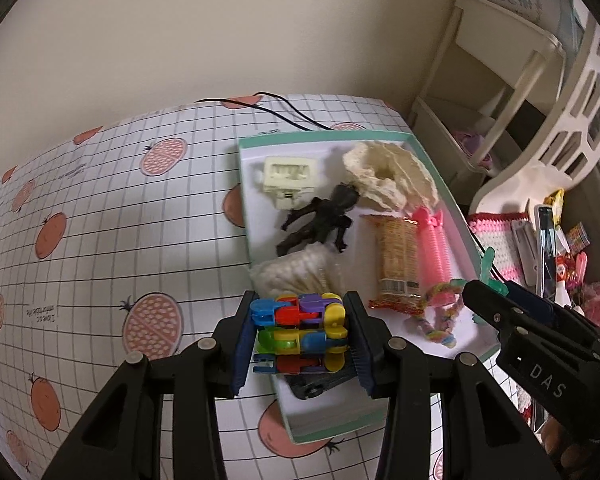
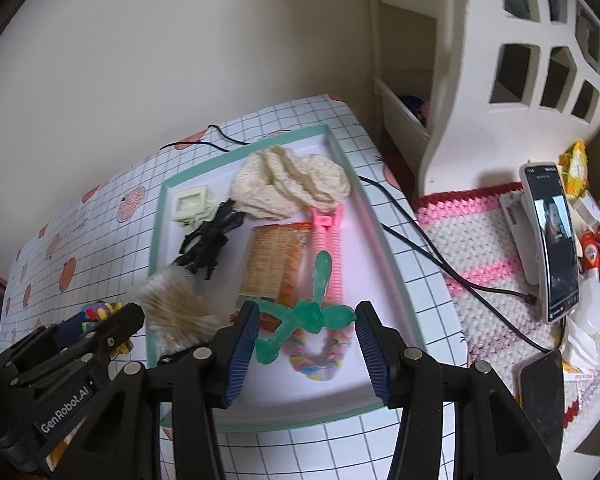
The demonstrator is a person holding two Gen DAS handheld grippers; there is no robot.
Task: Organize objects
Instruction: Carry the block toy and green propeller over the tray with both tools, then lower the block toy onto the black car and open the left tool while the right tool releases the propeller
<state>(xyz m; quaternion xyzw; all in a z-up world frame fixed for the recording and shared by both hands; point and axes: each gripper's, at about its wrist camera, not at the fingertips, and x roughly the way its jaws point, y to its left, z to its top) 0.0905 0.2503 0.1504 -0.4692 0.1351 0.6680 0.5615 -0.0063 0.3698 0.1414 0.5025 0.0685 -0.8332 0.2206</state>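
Observation:
My left gripper (image 1: 300,336) is shut on a multicoloured linked block toy (image 1: 300,330), held over the near left corner of a white tray with a teal rim (image 1: 332,434). In the right wrist view that gripper (image 2: 100,328) shows at the lower left with the block toy (image 2: 100,310). My right gripper (image 2: 306,320) is shut on a translucent green figure toy (image 2: 312,314), held above the tray's (image 2: 155,240) near end. In the left wrist view the right gripper (image 1: 488,292) enters from the right with the green figure toy (image 1: 487,260) sticking out.
The tray holds a cream crochet piece (image 2: 292,188), a cream plastic clip (image 2: 190,204), a black figure (image 2: 210,244), a snack packet (image 2: 274,268), a pink ribbed toy (image 2: 330,248), a rainbow band (image 2: 316,364) and a cotton-swab bag (image 2: 176,312). A phone (image 2: 552,240) and a black cable (image 2: 420,248) lie right.

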